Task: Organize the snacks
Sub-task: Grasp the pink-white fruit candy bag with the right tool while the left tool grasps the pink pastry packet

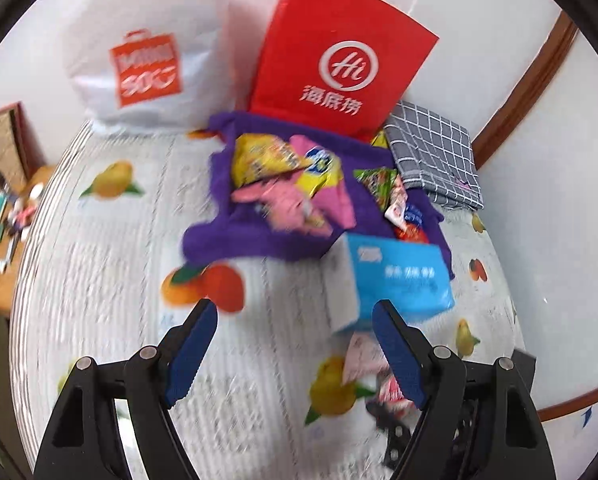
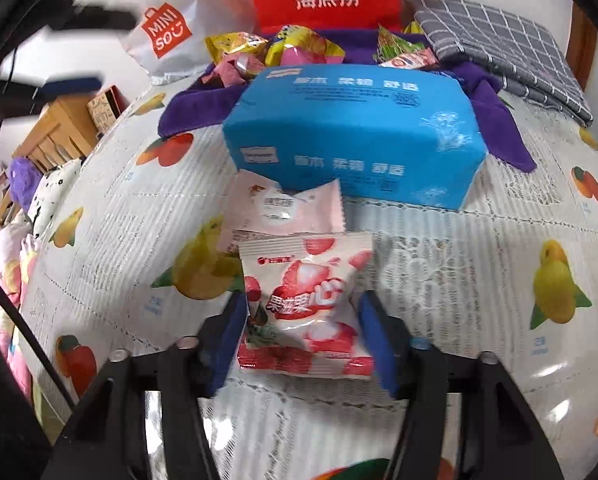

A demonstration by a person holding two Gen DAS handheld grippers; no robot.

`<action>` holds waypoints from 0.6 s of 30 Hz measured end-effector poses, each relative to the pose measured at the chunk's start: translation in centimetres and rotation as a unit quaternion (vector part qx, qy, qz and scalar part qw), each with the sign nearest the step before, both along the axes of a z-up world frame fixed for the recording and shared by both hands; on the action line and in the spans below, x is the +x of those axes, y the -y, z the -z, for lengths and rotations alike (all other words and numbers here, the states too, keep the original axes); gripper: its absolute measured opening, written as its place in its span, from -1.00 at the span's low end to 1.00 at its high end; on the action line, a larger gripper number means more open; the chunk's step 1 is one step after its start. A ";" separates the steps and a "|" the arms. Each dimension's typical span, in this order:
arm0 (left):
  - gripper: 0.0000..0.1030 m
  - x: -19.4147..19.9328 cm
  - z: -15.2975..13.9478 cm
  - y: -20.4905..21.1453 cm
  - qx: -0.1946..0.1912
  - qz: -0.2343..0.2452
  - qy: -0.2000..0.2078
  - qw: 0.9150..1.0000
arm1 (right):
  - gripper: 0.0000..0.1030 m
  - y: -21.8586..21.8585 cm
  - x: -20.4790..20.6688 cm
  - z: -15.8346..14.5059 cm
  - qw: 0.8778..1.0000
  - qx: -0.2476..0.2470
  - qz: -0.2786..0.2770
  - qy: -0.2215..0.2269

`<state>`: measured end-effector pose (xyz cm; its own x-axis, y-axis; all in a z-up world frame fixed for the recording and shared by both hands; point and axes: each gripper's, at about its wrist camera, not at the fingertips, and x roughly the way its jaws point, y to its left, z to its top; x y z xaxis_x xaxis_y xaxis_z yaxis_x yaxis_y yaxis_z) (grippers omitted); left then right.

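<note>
I operate both grippers above a worktop covered with a white fruit-printed cloth (image 2: 439, 240). The right gripper (image 2: 303, 320) has its blue-padded jaws standing on either side of a white-and-red strawberry snack packet (image 2: 307, 300), which lies flat on the cloth; the pads appear to touch or nearly touch the packet's side edges, but I cannot tell whether they are pressing it. Just behind it lies a pale pink sealed snack packet (image 2: 287, 208), partly overlapped, and behind that rests a blue soft-pack tissue block (image 2: 351, 128). Further back, a crumpled purple towel (image 1: 227, 236) carries a loose pile of yellow, pink and green snack wrappers (image 1: 283, 172), in front of an upright red paper bag (image 1: 339, 56), a white plastic shopping bag (image 1: 139, 52) and a folded grey checked cloth (image 1: 435, 156). The left gripper (image 1: 295, 348) hangs over bare cloth with its jaws spread wide and nothing between them; that view is motion-blurred. Handling judgement: the strawberry packet looks light, air-puffed and glossy, so it will likely deform and slip under a squeeze. I would take hold across its mid-body, clear of the crimped end seams, with moderate force, since the contents may crush. The film may slide on the pads when lifted.
</note>
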<state>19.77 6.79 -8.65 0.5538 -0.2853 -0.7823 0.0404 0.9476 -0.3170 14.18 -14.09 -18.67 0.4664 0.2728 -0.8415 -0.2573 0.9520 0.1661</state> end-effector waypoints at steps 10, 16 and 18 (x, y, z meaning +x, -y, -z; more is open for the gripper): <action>0.53 -4.5 2.8 -0.1 0.024 0.003 -0.003 1.000 | -0.04 -0.6 -0.9 -0.2 0.997 -0.053 0.016 0.044; 0.52 -5.0 7.7 1.2 0.042 0.011 -0.037 0.998 | -0.04 4.7 -1.3 -0.7 0.995 -0.055 0.059 0.066; 0.50 -5.1 9.0 1.5 0.039 0.012 -0.045 0.998 | -0.03 6.4 -1.2 -0.6 0.993 -0.070 0.069 0.070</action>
<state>14.70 5.27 -17.69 0.4730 -0.2345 -0.8493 0.0383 0.9685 -0.2461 12.96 -20.47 -18.02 0.6063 0.0831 -0.7909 -0.1342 0.9910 0.0013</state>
